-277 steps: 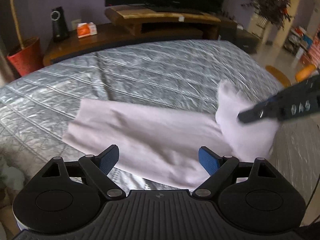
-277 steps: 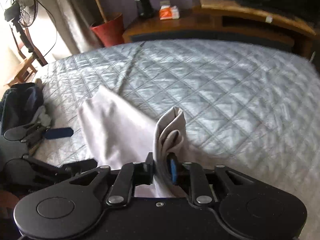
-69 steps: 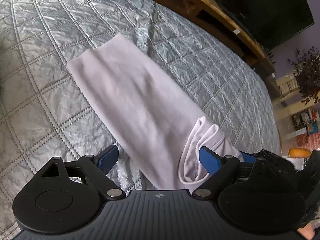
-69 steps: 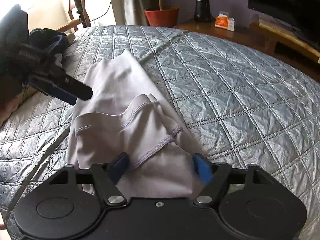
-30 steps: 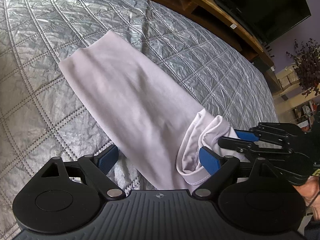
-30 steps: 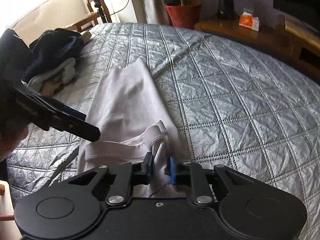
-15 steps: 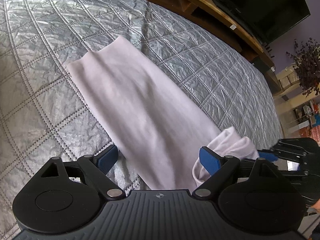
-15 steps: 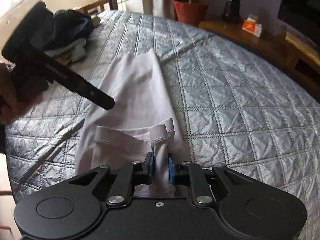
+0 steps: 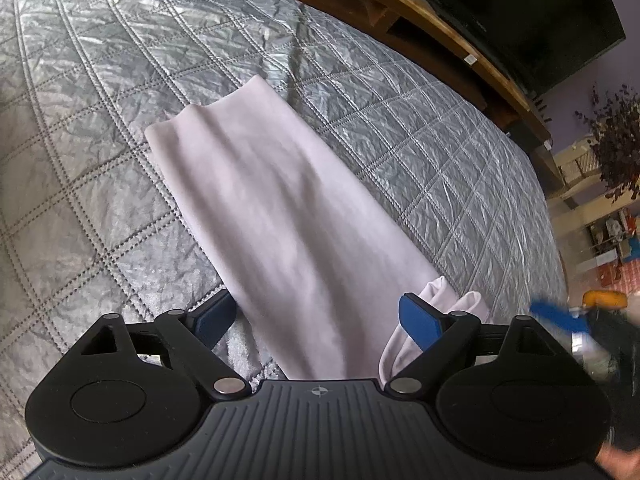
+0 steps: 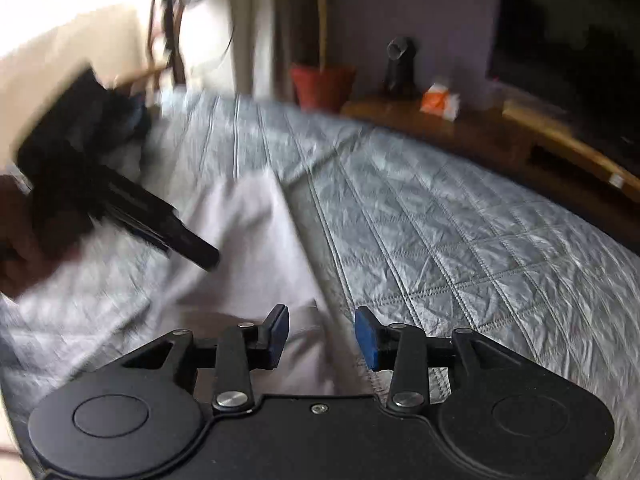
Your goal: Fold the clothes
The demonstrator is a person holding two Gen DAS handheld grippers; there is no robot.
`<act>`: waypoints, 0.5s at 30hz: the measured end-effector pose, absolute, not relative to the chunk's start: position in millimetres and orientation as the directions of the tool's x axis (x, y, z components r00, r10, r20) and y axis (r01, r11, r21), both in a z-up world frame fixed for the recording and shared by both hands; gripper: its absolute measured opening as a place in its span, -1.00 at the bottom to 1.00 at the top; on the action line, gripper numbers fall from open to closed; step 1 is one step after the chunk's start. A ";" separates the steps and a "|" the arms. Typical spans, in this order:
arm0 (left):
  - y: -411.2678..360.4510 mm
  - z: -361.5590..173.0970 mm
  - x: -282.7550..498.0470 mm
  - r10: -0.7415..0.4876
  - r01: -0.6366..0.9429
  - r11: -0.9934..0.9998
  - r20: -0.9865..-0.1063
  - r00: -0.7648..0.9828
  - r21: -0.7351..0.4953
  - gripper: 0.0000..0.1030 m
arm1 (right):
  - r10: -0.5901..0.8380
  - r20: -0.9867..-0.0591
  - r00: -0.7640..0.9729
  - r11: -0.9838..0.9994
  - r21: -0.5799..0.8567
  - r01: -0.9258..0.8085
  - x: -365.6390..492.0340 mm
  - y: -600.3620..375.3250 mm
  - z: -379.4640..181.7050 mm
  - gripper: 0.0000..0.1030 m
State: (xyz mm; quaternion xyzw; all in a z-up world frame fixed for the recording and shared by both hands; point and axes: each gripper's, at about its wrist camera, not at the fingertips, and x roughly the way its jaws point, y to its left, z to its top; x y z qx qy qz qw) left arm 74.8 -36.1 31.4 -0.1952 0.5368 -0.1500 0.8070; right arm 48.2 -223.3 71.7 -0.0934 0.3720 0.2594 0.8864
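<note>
Released, pale garment (image 9: 280,216) now lies lengthwise, running diagonally up-left.

A long pale garment (image 9: 288,216) is laid flat along a grey quilted bed (image 9: 420,128). The left gripper (image 9: 316,316) is held wide open above its near end, nothing being pinched. A bunched fold (image 9: 456,300) is seen just beside the right-hand pad. The right gripper (image 9: 560,316) is blurred at the frame's edge.

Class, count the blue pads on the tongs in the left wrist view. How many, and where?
3: two on the left tongs' own pads, left and right; one blurred at far right. Its partner may be hidden.
</note>
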 end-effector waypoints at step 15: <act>-18.1 39.9 77.5 -0.419 -0.017 0.883 -0.805 0.420 -0.468 0.79 | 0.347 -0.714 0.608 0.886 0.038 -0.462 33.8 -172.3 41.3 0.12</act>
